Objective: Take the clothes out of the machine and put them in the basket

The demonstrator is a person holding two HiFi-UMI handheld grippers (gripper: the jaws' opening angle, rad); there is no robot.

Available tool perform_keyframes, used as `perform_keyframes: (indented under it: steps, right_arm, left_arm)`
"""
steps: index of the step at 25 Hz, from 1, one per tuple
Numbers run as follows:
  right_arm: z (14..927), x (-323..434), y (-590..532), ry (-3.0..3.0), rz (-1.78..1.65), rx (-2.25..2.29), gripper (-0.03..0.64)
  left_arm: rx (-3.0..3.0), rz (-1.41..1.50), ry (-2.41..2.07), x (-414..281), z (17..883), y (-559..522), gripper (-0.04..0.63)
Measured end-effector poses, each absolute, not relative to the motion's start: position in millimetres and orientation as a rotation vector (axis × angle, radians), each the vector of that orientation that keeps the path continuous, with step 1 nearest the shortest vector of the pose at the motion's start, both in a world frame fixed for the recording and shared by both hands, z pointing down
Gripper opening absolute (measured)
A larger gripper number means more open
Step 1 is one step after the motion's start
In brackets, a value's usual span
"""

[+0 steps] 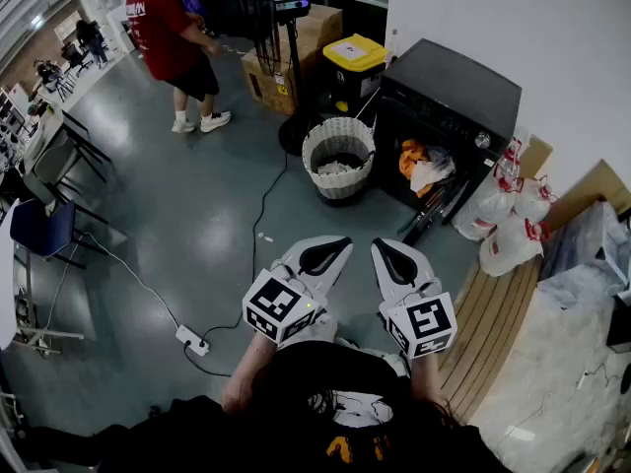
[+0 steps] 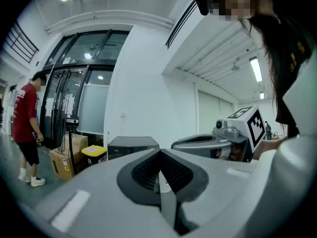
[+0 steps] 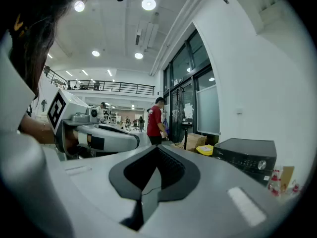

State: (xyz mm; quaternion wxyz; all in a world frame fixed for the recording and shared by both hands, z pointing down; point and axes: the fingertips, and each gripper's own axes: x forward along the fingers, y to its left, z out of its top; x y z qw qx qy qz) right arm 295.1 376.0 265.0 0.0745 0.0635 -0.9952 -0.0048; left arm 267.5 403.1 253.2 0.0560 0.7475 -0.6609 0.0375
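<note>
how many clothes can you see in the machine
2: an orange garment at the left of the machine opening, a white garment beside it; more may be hidden.

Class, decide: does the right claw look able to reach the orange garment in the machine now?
Probably not yet: the right claw, shut, hangs far short of the orange garment. The machine door is open, so stepping closer should do.
</note>
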Motion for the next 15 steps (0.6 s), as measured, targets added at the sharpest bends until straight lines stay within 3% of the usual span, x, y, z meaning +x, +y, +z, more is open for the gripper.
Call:
perform_keyframes:
  steps: [12,15]
  right_arm:
    - [265.0,299.3,364.2,-3.018,0.034,0.155,0.014]
    - [267.2,296.2,357.5,-3.019,0.031,0.155,0.050]
  left_arm:
    - [2.274,0.141,-1.992,273.9,257.4,387.1,0.000]
    - [2.284,0.149,-1.985,269.7,258.6,379.2,0.000]
